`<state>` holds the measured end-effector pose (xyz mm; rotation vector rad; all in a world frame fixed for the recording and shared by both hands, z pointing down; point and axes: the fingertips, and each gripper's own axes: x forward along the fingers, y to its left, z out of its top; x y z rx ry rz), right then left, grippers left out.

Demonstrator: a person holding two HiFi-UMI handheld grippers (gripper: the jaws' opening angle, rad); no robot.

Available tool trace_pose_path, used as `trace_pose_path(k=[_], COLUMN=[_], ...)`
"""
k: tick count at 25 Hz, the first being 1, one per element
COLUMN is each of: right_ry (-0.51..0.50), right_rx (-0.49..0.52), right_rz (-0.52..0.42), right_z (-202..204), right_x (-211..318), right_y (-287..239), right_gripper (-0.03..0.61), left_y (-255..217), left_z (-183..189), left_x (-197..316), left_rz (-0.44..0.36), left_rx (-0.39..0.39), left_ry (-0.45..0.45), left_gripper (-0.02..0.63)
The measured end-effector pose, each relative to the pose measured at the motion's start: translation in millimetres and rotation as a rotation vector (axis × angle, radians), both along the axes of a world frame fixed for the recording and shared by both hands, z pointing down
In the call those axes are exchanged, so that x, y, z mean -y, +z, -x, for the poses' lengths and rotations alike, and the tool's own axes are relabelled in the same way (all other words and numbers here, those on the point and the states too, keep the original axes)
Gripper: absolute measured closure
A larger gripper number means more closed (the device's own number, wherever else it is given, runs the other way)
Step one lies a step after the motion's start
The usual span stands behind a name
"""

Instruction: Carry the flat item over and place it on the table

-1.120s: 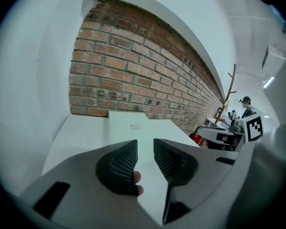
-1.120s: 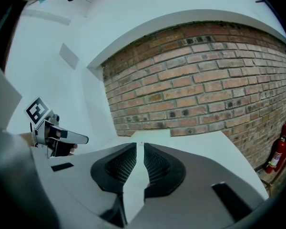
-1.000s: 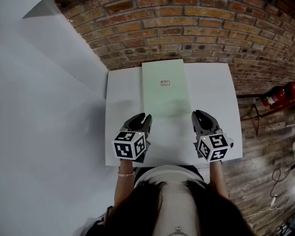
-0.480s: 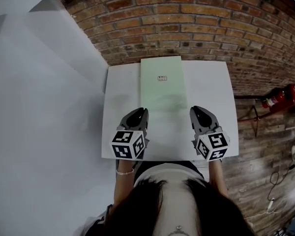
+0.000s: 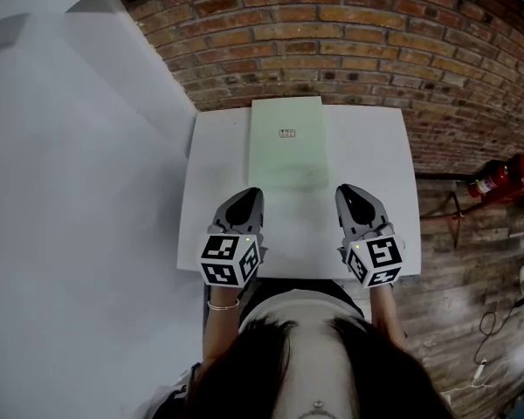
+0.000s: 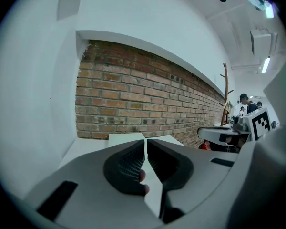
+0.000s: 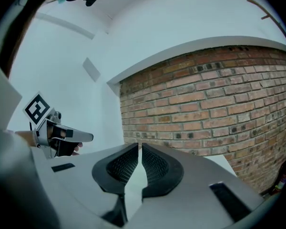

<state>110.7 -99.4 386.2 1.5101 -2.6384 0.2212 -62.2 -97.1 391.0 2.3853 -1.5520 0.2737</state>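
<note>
Pale green flat item (image 5: 286, 151) lying on the white counter (image 5: 380, 160) against the brick wall (image 5: 332, 42), left tongs (image 5: 247, 197) and right tongs (image 5: 349, 195) either side of its near end — both pressed together, empty — red fire extinguisher (image 5: 498, 177) off right.

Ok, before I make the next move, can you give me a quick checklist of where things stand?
1. Flat green panel lying on the table: ok, it rests flat on the white top.
2. Left gripper released: ok, jaws together with nothing between them.
3. Right gripper released: ok, jaws together and empty.
4. Grippers clear of the panel: cannot tell. Each sits close beside a near corner, and contact is not visible.
5. Panel's far end supported: cannot tell. It seems to reach slightly past the table's far edge by the brick wall.
</note>
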Motion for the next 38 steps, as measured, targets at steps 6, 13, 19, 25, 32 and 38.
trace_pose_path(k=[6, 13, 19, 25, 32, 38], right_ry=[0.021, 0.048, 0.082, 0.116, 0.136, 0.164], right_rx=[-0.019, -0.042, -0.069, -0.072, -0.074, -0.073], right_rz=[-0.053, -0.101, -0.148, -0.164, -0.203, -0.23], right_z=[1.0, 8.9, 21.3, 27.5, 33.9, 30.6], right_x=[-12.3, -32.6, -57.6, -86.5, -120.1, -151.9], right_y=[-10.1, -22.0, -34.0, -37.1, -48.4, -57.4], right_gripper=[0.526, 0.526, 0.531, 0.535, 0.538, 0.538], left_y=[-12.4, -26.2, -38.7, -47.3, -59.5, -68.3], left_z=[1.1, 6.9, 18.5, 25.5, 32.1, 34.4], left_x=[-9.3, -27.3, -50.7, -74.4, -105.1, -134.1], left_rz=[-0.062, -0.121, -0.179, -0.233, -0.308, -0.356], left_rx=[0.012, 0.013, 0.005, 0.01, 0.023, 0.039], left_ry=[0.009, 0.04, 0.055, 0.065, 0.06, 0.051], left_gripper=[0.597, 0.601, 0.604, 0.603, 0.604, 0.604])
